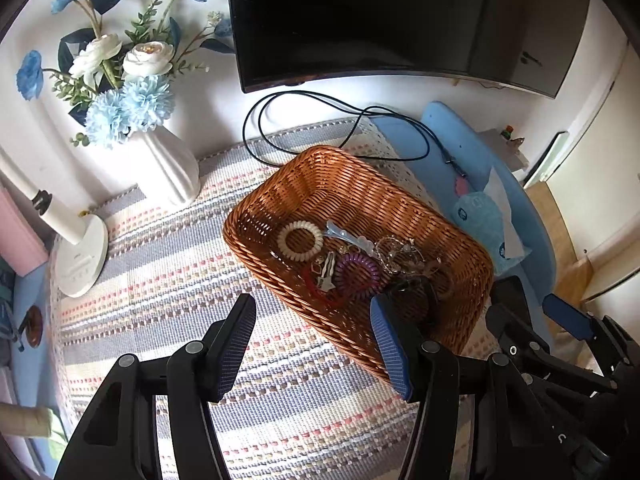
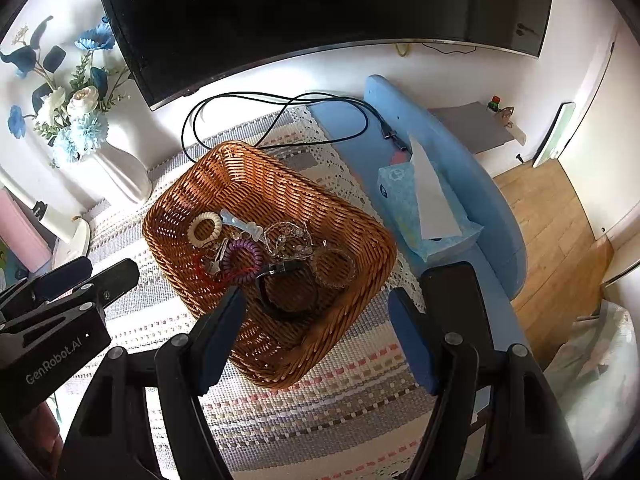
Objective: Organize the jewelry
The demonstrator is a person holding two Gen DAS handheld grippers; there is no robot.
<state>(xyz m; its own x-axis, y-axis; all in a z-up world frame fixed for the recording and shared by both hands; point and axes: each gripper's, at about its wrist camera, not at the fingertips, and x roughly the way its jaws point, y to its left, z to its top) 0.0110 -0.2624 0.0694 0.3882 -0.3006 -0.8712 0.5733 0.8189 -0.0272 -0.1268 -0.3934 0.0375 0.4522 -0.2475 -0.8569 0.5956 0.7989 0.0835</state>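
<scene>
A brown wicker basket (image 1: 320, 176) (image 2: 248, 168) sits on a striped woven mat. In it lie a cream coil hair tie (image 1: 300, 241) (image 2: 204, 229), a purple coil tie (image 1: 357, 275) (image 2: 243, 259), a pale blue clip (image 1: 344, 236) (image 2: 240, 222), a red cord with a silver clip (image 1: 326, 276), beaded bracelets (image 1: 396, 254) (image 2: 286, 240) and a black bangle (image 2: 286, 290). My left gripper (image 1: 314, 312) hangs open over the basket's near left rim, nothing between its fingers. My right gripper (image 2: 316, 298) stands open above the basket's near side, also empty.
A white vase of blue and white flowers (image 1: 168, 168) (image 2: 120, 176) and a white lamp base (image 1: 80, 256) stand left of the basket. A dark screen (image 1: 380, 20), a black cable (image 1: 344, 108) and a blue tissue box (image 2: 424, 208) lie behind and right.
</scene>
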